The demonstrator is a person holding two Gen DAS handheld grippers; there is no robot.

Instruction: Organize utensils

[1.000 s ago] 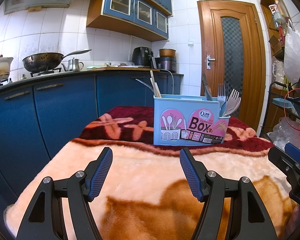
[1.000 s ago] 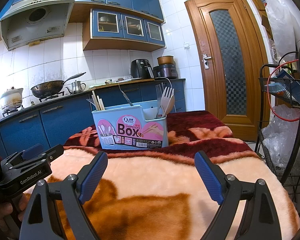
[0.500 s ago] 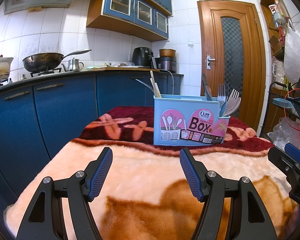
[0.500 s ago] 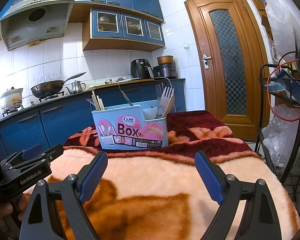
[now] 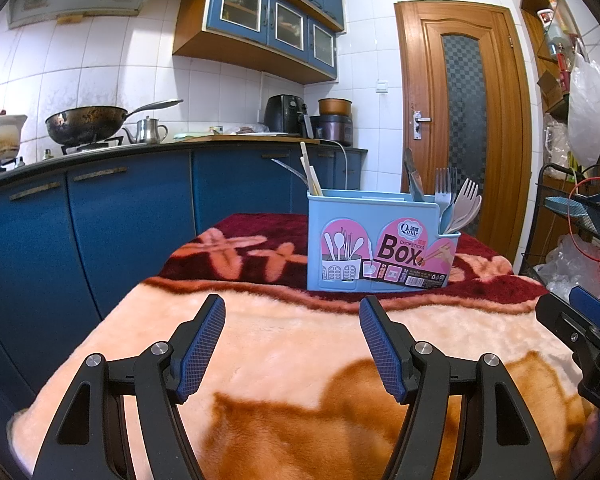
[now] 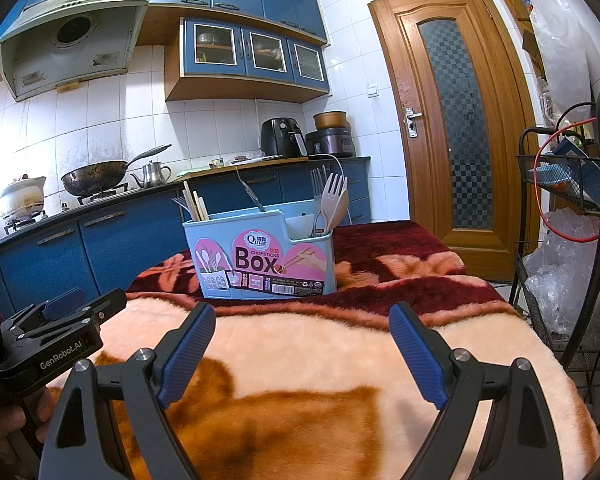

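Observation:
A light blue utensil box point(image 5: 380, 240) labelled "Box" stands upright on the blanket-covered table point(image 5: 300, 340), also in the right wrist view point(image 6: 260, 256). It holds chopsticks point(image 5: 310, 172), a knife point(image 5: 414, 178), forks point(image 5: 446, 184) and a pale fork and spoon point(image 6: 334, 200). My left gripper point(image 5: 292, 344) is open and empty, low over the blanket, short of the box. My right gripper point(image 6: 302, 352) is open and empty, likewise short of the box. Each gripper's body shows at the edge of the other's view.
Blue kitchen cabinets and a counter point(image 5: 120, 184) with a wok point(image 5: 86, 122) run along the left. A wooden door point(image 5: 468, 120) is behind the table. A black wire rack point(image 6: 572, 240) with bags stands close on the right.

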